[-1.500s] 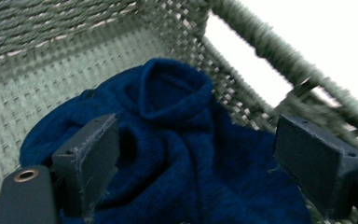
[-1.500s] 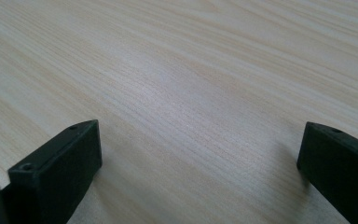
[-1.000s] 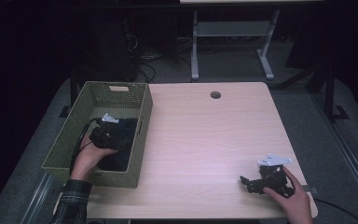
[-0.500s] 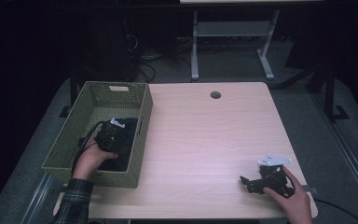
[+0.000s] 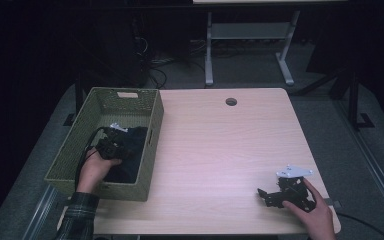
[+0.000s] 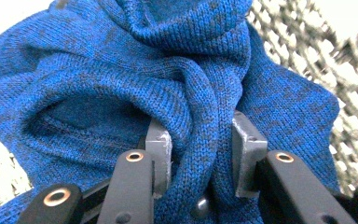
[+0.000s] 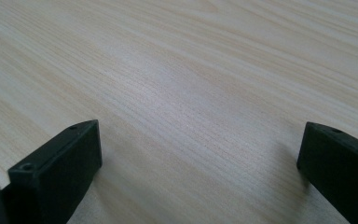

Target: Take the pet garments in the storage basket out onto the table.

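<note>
Down in the green woven basket (image 5: pixel 149 131) at the table's left, the left gripper (image 5: pixel 115 148) clamps a fold of blue knitted garment (image 6: pixel 121 84).

One basket, one garment, one light wooden table (image 5: pixel 220 150) and two grippers are counted. The left jaws have just been closing and now pinch a bunched ridge of the knit between their grey pads (image 6: pixel 161 144), set narrow. At the near right corner, the right gripper (image 5: pixel 272 196) rests on bare wood, its jaws spread wide around nothing, well apart from the basket.
</note>
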`<state>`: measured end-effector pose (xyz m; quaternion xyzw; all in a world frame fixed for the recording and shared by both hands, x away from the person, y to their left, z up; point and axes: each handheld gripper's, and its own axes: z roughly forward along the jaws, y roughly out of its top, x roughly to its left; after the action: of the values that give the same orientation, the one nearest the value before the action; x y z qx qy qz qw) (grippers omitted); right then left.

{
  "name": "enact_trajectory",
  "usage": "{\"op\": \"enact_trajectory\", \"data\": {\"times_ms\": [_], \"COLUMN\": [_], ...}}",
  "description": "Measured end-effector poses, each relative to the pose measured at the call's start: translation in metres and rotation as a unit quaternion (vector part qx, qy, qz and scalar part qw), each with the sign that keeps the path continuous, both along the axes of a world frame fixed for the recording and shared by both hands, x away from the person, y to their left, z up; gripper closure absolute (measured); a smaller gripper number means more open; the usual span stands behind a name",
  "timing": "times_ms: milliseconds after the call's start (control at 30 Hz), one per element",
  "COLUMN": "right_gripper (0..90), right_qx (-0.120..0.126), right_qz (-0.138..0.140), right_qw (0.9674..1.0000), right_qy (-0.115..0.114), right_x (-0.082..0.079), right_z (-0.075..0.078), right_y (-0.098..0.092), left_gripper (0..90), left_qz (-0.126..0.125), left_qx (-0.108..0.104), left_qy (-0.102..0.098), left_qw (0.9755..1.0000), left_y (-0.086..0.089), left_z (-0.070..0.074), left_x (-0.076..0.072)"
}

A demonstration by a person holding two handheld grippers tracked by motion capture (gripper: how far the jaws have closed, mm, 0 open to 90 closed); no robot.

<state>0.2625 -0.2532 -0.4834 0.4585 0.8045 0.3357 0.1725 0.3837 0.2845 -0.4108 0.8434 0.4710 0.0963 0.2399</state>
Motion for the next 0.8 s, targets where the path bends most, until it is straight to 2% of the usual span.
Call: {"op": "enact_trajectory", "data": {"times_ms": [200, 400, 633, 800], "right_gripper": [0.0, 0.0, 0.0, 0.0], "right_qx": [0.0, 0.0, 0.0, 0.0], "right_qz": [0.0, 0.0, 0.0, 0.0], "right_qw": [1.0, 1.0, 1.0, 1.0], "right_qy": [0.0, 0.0, 0.0, 0.0], "right_x": [0.0, 0.0, 0.0, 0.0], "right_z": [0.0, 0.0, 0.0, 0.0], "right_y": [0.0, 0.0, 0.0, 0.0], "left_gripper": [66.0, 66.2, 66.4, 66.7], "left_qz": [0.01, 0.014, 0.017, 0.022], "left_qx": [-0.033, -0.064, -0.096, -0.11], "left_qy": [-0.02, -0.042, -0.065, -0.087], "left_qw": [0.9992, 0.997, 0.9931, 0.9899], "left_y": [0.006, 0.013, 0.018, 0.021], "left_z": [0.008, 0.016, 0.024, 0.032], "left_x": [-0.002, -0.004, -0.006, -0.009]}}
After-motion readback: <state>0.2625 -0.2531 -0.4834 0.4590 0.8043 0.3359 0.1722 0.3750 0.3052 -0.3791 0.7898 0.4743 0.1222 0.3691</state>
